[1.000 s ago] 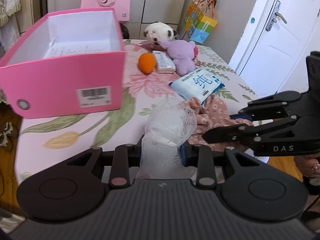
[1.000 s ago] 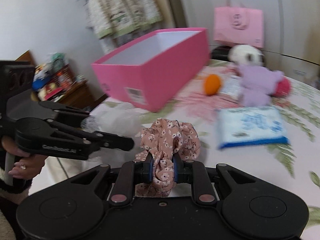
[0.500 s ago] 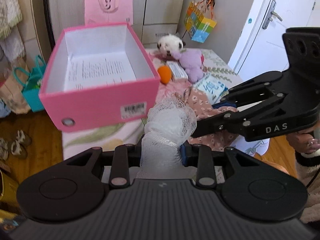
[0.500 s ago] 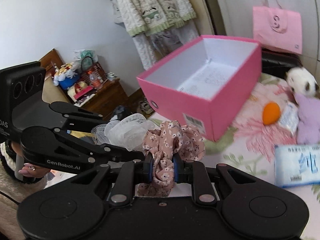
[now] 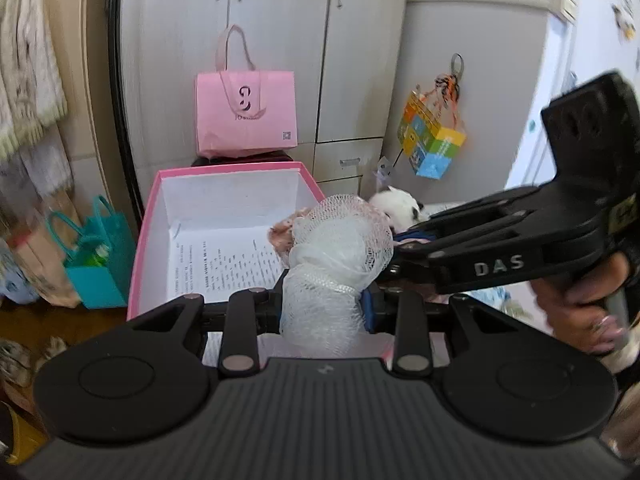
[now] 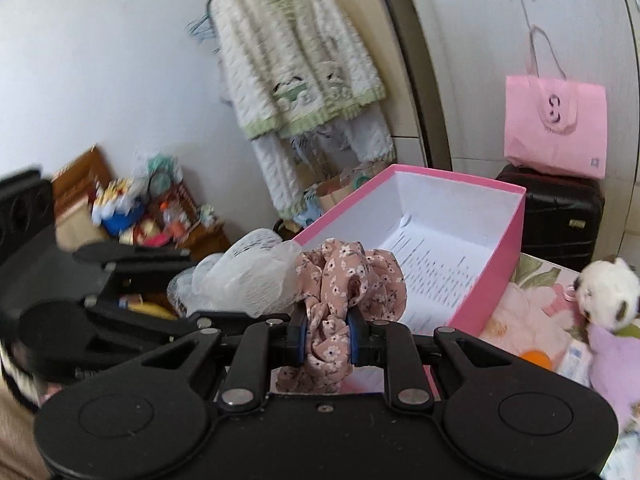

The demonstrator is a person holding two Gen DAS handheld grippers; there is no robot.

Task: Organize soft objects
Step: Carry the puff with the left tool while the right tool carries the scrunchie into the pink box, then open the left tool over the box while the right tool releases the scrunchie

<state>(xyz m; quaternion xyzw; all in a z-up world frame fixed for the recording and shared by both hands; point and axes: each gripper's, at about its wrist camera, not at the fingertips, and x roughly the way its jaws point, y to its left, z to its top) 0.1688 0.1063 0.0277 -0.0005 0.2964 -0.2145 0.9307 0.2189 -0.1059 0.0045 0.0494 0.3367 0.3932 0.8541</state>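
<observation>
Carrying step: left gripper (image 5: 322, 312) jaws clamped on white mesh puff (image 5: 336, 256), right gripper (image 6: 324, 338) jaws on floral scrunchie (image 6: 344, 280), both mid-frame over pink box (image 5: 148, 232). Next, probably: lower inside, then release.

White net puff (image 5: 336, 248), floral cloth scrunchie (image 6: 344, 280), matt pink cardboard box (image 6: 500, 256).

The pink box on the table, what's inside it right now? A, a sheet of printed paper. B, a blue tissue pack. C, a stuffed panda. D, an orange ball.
A: the pink box holds only a sheet of printed paper on its white floor; the white mesh pouf and floral scrunchie are still clamped in the grippers.
</observation>
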